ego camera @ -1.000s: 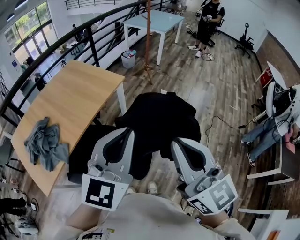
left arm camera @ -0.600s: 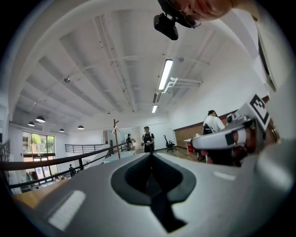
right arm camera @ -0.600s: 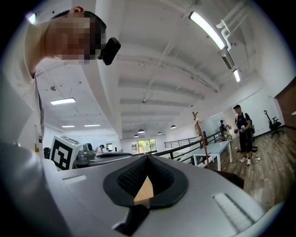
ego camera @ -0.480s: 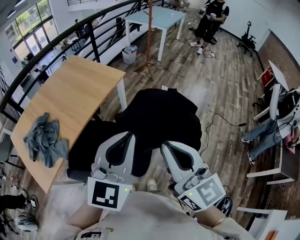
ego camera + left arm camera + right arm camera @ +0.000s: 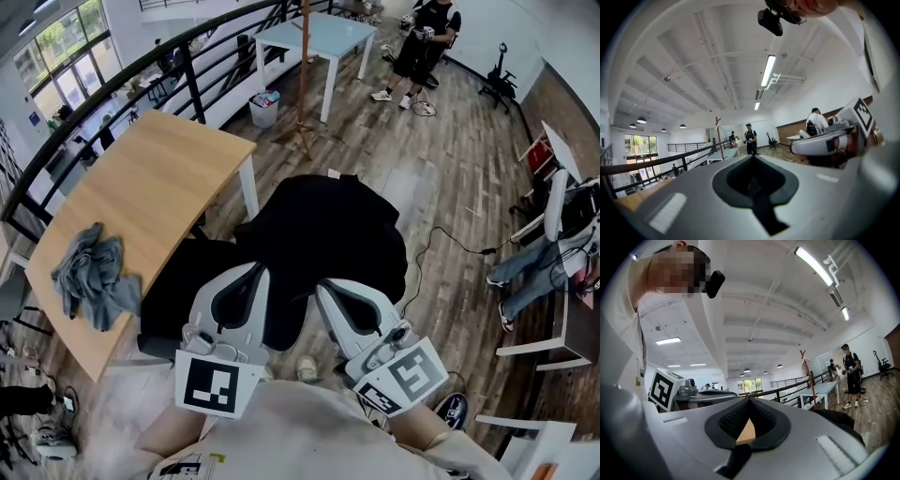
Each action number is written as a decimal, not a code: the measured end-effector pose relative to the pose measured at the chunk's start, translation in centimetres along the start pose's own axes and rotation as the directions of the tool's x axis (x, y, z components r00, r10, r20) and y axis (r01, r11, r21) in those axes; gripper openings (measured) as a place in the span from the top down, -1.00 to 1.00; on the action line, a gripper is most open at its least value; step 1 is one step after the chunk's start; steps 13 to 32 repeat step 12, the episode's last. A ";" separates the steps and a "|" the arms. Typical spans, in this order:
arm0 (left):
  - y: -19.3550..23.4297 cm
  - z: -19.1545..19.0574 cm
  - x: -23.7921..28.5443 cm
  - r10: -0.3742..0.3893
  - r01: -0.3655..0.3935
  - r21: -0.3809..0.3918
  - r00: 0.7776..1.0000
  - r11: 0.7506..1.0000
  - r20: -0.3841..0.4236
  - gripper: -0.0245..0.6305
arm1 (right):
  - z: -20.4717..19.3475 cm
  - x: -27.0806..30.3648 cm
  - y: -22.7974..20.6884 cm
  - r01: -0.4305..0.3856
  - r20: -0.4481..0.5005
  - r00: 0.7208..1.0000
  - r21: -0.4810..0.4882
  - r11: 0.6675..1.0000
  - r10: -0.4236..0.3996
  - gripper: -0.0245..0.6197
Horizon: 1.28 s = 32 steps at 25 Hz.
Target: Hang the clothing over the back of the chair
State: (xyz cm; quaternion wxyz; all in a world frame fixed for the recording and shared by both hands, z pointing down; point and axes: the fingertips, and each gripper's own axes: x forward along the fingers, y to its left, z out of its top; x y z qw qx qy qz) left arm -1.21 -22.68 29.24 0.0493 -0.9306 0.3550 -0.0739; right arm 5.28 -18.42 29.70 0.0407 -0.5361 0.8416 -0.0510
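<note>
Two grippers show at 6 o'clock in the head view. The left gripper (image 5: 251, 272) and the right gripper (image 5: 326, 286) each have their jaws pressed together, and neither gripper view shows cloth pinched between them.

There is one piece of black clothing (image 5: 328, 230), one grey cloth (image 5: 94, 277), two tables, one coat stand (image 5: 302, 75) and one bin (image 5: 265, 108). One person (image 5: 417, 47) stands at 1 o'clock and another (image 5: 553, 244) sits at 3 o'clock.

The floor (image 5: 441, 169) is grey-brown wood plank. A black railing (image 5: 141, 70) curves from 9 to 12 o'clock. The wooden table (image 5: 150, 197) lies at 10 o'clock and carries the crumpled grey cloth. The pale blue table (image 5: 319, 37) stands at 12 o'clock.

The clothing is at the centre, just past both gripper tips, draped in soft folds over the chair (image 5: 178, 295). The chair's dark seat shows at 9 o'clock of the clothing, and its back is hidden beneath the fabric.
</note>
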 end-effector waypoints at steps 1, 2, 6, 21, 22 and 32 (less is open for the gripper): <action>0.1 0.0 -0.1 0.003 -0.003 -0.001 1.000 1.000 -0.002 0.92 | -0.2 0.2 0.1 -0.005 -0.005 1.000 0.007 1.000 0.005 0.92; 0.2 -0.1 -0.3 0.008 -0.008 -0.005 1.000 1.000 -0.004 0.92 | -0.3 0.4 0.2 -0.009 -0.010 1.000 0.013 1.000 0.009 0.92; 0.7 -0.2 -0.7 0.011 -0.011 -0.013 1.000 1.000 -0.017 0.92 | -0.4 0.8 0.6 -0.009 -0.014 1.000 0.019 1.000 0.009 0.92; 0.8 -0.7 -1.1 0.009 -0.009 0.004 1.000 1.000 -0.020 0.92 | -0.9 1.1 1.1 -0.009 -0.014 1.000 0.058 0.998 0.010 0.92; 0.8 -0.7 -1.1 0.009 -0.009 0.004 1.000 1.000 -0.020 0.92 | -0.9 1.1 1.1 -0.009 -0.014 1.000 0.058 0.998 0.010 0.92; 0.8 -0.7 -1.1 0.009 -0.009 0.004 1.000 1.000 -0.020 0.92 | -0.9 1.1 1.1 -0.009 -0.014 1.000 0.058 0.998 0.010 0.92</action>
